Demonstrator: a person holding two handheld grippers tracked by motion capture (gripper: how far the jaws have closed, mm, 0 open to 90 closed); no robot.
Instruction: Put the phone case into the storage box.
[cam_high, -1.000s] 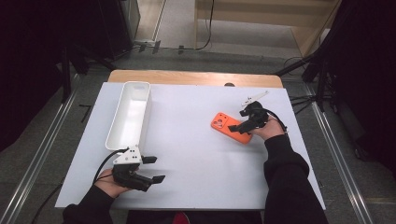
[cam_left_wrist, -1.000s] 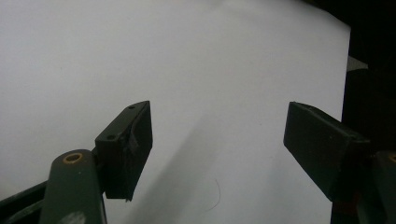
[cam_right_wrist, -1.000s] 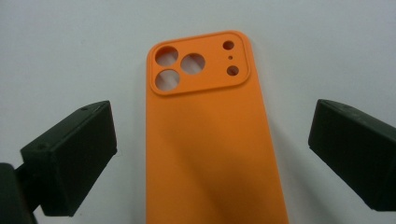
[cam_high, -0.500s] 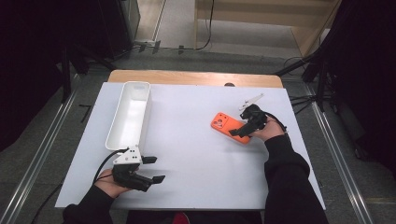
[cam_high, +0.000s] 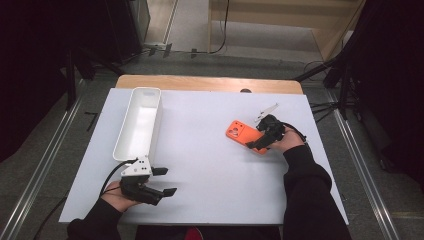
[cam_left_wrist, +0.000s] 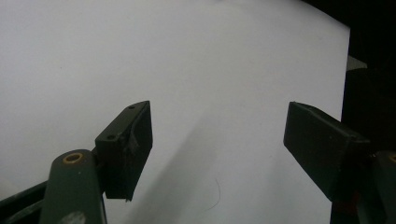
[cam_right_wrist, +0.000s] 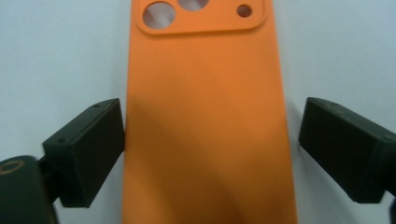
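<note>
My table (cam_high: 210, 200) wears a white top, a strip of bare wood (cam_high: 210, 83) showing at its far edge; grey floor (cam_high: 190, 20) stretches beyond; metal rails (cam_high: 45, 165) run along both sides; dark curtains (cam_high: 30, 60) close in; a pale wooden cabinet (cam_high: 280, 20) stands at the back.

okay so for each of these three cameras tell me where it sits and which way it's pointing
High view: above the person's side, looking forward and down on the table; both forearms, left gripper, right gripper.
Left gripper view: rides the left gripper, facing bare table between open fingers.
Right gripper view: rides the right gripper, open fingers straddling the orange phone case.
Shared: high and right gripper views both show the case.
</note>
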